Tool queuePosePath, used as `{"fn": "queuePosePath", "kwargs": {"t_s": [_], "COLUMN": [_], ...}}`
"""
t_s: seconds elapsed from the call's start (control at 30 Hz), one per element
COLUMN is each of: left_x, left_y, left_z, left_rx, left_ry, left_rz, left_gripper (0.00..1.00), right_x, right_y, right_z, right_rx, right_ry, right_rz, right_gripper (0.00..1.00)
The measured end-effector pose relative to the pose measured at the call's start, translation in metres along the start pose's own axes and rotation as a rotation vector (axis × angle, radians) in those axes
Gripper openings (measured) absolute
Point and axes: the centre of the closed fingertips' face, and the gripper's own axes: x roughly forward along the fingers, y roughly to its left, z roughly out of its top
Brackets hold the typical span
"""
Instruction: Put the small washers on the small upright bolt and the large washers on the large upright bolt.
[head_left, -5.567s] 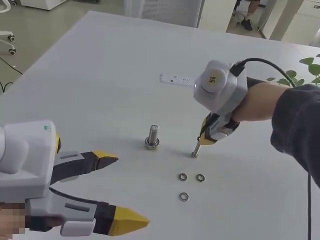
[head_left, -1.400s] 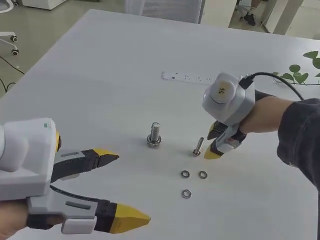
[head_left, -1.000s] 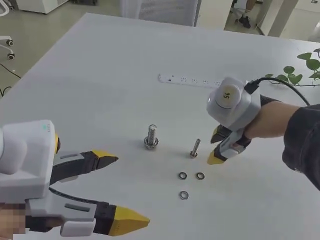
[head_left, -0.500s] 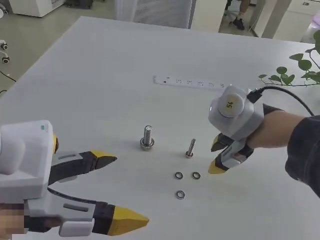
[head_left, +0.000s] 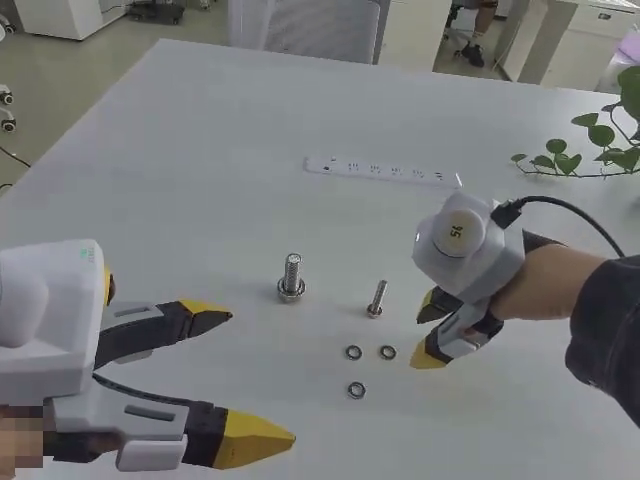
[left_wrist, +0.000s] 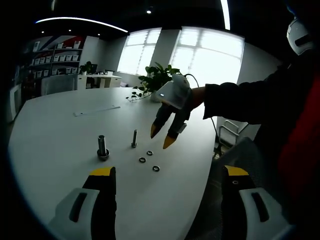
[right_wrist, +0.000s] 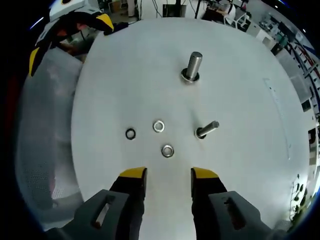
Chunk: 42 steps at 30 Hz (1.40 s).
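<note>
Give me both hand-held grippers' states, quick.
Left hand-held gripper: open, empty.
Right hand-held gripper: open, empty.

**Head view.** Illumination is bright, even and diffuse. The white tabletop (head_left: 200, 150) shows no hard glare. Shadows beside the large bolt (head_left: 291, 278) are faint and soft-edged. Focus is sharp throughout, with no motion blur.

**Left gripper view.** The scene is backlit. The windows (left_wrist: 215, 55) beyond the far edge of the tabletop are overexposed to white. A ceiling light strip (left_wrist: 80, 21) shows as a thin bright arc. The person's sleeve (left_wrist: 250, 100) reads as near-black. Fisheye distortion curves the tabletop edges.

**Right gripper view.** Exposure is bright and uniform. The washers (right_wrist: 159, 126) carry small specular glints. Straight tabletop edges bow strongly toward the periphery, where detail softens.
</note>
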Motion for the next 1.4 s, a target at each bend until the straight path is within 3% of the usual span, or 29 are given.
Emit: {"fn": "queuePosePath", "kwargs": {"t_s": [0.63,0.97,1.4], "left_x": [-0.002,-0.003,-0.004], "left_y": [0.002,0.004,0.004], "left_z": [-0.002,-0.003,-0.006], "left_rx": [-0.005,-0.013,-0.022], "left_ry": [-0.001,0.001,0.003], "left_rz": [0.011,0.015,0.018], "left_gripper": [0.87,0.87,0.87], "right_x": [0.019,0.029,0.035], "right_y": [0.0,0.0,0.001], "right_z": [0.015,0.013,0.015], "right_rx": [-0.03,-0.062,-0.074], "right_ry": [-0.009,0.026,0.03], "right_rz": [0.012,0.018,0.028], "right_gripper": [0.27,0.23,0.18]}}
